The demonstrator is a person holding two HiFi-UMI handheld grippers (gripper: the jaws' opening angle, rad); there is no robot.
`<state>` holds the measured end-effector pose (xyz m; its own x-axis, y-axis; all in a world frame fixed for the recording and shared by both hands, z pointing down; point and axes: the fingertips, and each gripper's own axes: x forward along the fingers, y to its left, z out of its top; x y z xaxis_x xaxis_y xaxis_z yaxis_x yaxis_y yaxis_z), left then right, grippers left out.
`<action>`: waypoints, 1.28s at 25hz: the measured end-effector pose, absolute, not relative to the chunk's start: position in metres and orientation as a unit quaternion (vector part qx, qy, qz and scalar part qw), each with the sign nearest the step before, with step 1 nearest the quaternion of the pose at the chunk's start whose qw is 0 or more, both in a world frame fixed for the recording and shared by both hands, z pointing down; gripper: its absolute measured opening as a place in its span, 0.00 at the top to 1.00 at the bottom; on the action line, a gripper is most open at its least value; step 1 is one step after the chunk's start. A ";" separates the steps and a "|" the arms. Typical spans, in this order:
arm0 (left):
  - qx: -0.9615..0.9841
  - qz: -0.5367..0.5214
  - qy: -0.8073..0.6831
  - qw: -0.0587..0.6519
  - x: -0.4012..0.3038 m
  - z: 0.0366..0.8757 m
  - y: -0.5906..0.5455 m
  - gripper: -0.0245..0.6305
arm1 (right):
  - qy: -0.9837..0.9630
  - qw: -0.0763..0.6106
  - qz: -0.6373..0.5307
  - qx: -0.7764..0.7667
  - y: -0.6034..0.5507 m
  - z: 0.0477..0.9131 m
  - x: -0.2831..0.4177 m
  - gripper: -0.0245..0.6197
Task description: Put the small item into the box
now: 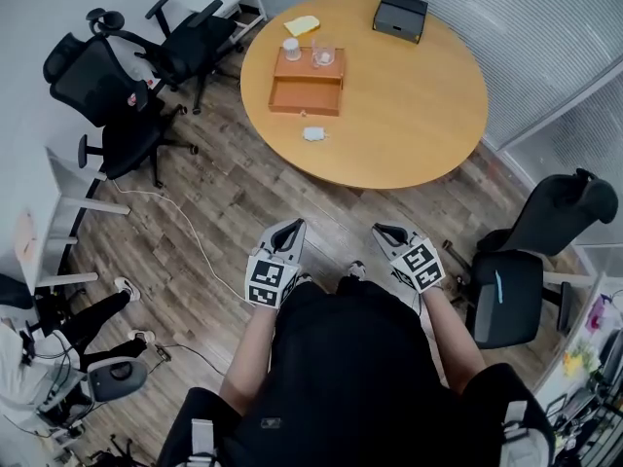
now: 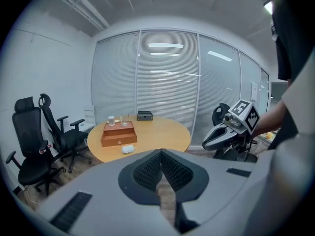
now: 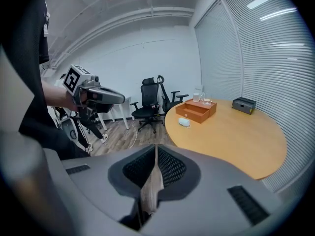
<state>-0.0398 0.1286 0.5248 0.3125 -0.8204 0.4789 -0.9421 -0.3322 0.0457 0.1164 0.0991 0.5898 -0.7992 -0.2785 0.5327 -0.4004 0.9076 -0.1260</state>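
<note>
Item [image 1: 313, 133] looks light, perhaps soft: pinch it gently across its middle. Your left gripper [image 1: 290, 228] and right gripper [image 1: 387, 233] are both pressed together, empty, well away.

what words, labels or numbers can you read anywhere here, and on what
No readable text in any view.
On the left hand-held gripper and right hand-held gripper: black-and-white square marker patterns only, no letters.
On the dark case: any print is too small to read.
On the wooden box and small white item: no print visible.
</note>
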 end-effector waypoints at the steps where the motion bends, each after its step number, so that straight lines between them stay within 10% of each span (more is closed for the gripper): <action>1: 0.794 0.189 -0.556 0.159 -0.037 0.524 0.126 0.95 | -0.941 0.257 0.122 0.182 0.096 0.590 0.120 0.94; 32: 0.819 0.172 -0.522 0.166 -0.090 0.528 -0.014 0.95 | -0.928 0.255 0.133 0.235 -0.023 0.583 0.070 0.94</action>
